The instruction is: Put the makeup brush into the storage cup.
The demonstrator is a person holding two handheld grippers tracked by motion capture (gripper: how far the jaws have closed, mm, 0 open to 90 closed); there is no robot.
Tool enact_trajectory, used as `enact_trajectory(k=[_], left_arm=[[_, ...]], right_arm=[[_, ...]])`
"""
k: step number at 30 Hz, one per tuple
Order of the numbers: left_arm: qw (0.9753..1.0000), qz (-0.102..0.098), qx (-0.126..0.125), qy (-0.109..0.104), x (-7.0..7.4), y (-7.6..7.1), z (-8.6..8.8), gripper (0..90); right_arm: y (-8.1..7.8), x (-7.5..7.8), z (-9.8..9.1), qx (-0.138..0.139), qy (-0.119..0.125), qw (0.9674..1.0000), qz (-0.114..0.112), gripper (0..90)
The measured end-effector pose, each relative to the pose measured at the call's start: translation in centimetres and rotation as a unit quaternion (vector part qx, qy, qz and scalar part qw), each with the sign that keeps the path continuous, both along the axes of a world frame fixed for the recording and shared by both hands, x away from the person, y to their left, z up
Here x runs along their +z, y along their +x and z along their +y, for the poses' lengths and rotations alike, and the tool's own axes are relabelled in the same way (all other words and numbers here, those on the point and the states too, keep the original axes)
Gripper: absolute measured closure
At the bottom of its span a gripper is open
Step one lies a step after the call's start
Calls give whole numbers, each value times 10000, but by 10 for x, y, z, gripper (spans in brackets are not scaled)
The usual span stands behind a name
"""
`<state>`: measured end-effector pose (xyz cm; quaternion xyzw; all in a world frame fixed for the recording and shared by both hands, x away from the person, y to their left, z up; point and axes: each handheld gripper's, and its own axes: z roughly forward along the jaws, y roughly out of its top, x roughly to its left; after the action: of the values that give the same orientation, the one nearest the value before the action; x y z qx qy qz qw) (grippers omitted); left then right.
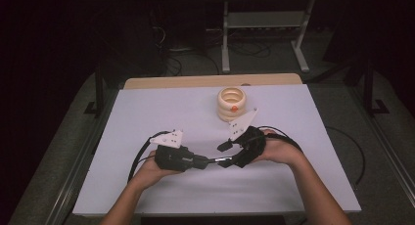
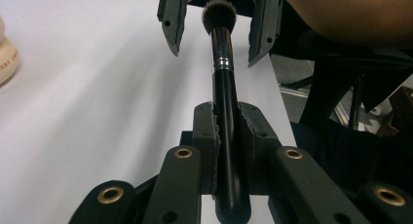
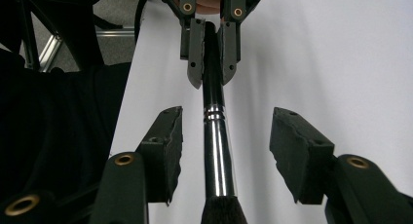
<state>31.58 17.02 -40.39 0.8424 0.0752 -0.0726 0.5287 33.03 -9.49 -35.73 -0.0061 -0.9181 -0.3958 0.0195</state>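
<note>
Makeup brush (image 2: 225,112) passing between two handheld grippers.
Left gripper (image 2: 226,124) clamps its handle; right gripper (image 3: 224,151) gapes around the ferrule, handover unfinished.

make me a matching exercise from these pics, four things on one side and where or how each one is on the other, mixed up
Things:
1. left gripper
2. right gripper
3. makeup brush
4. stack of cream rings

States or places:
A. stands toward the far edge of the white table, with a small orange spot on its side
B. jaws apart on either side of the ferrule and bristles, not pressing
C. shut on the black handle
D. black, with a silver band, held level between the two hands

Pairs: 1-C, 2-B, 3-D, 4-A
</note>
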Motion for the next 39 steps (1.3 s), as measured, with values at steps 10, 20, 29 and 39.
enact_trajectory(k=[10, 20, 29, 39], left_arm=[[9998, 29, 25, -174, 0, 1, 5, 788], [9998, 54, -25, -196, -1, 1, 5, 788], [9998, 39, -53, -195, -1, 1, 5, 787], [10000, 33, -3, -64, -3, 2, 3, 708]], right_arm=[[2, 0, 0, 24, 24, 9999, 102, 593], [2, -2, 1, 128, -61, 9997, 219, 691], [1, -3, 1, 233, -95, 9995, 215, 752], [2, -5, 3, 263, -231, 9991, 226, 758]])
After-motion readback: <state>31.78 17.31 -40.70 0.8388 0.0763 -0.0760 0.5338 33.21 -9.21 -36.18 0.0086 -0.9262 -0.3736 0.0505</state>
